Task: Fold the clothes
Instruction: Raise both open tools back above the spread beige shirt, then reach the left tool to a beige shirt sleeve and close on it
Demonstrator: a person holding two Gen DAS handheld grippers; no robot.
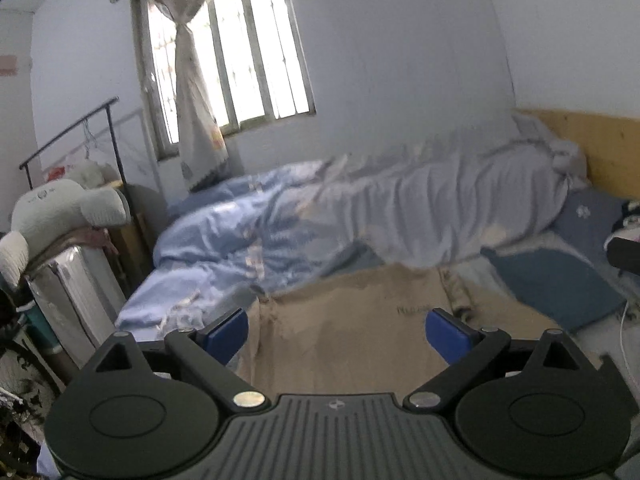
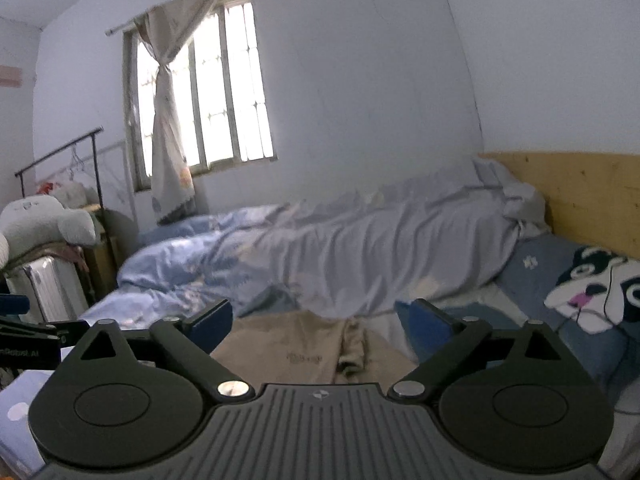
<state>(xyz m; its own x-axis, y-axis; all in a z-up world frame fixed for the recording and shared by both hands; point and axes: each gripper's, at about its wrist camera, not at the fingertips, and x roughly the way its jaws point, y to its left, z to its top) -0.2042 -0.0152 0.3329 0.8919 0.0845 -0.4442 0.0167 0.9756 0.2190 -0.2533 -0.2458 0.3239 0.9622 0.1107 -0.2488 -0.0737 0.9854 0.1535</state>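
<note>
A tan garment (image 1: pixel 352 312) with small dark lettering lies flat on the bed, in front of both grippers. In the left wrist view my left gripper (image 1: pixel 338 334) hangs above it, its blue pads wide apart with nothing between them. The right wrist view shows the same tan garment (image 2: pixel 292 344), one bunched fold running along its right side. My right gripper (image 2: pixel 316 322) is open over its near part, also empty. A blue-padded tip of the left gripper (image 2: pixel 16 304) shows at the left edge of the right wrist view.
A rumpled light-blue and grey duvet (image 1: pixel 320 216) fills the far side of the bed. A dark blue cloth (image 1: pixel 560 284) lies right of the garment. A dog-print pillow (image 2: pixel 592 292) rests by the wooden headboard (image 2: pixel 580 196). A suitcase (image 1: pixel 76 288) with plush toys stands left.
</note>
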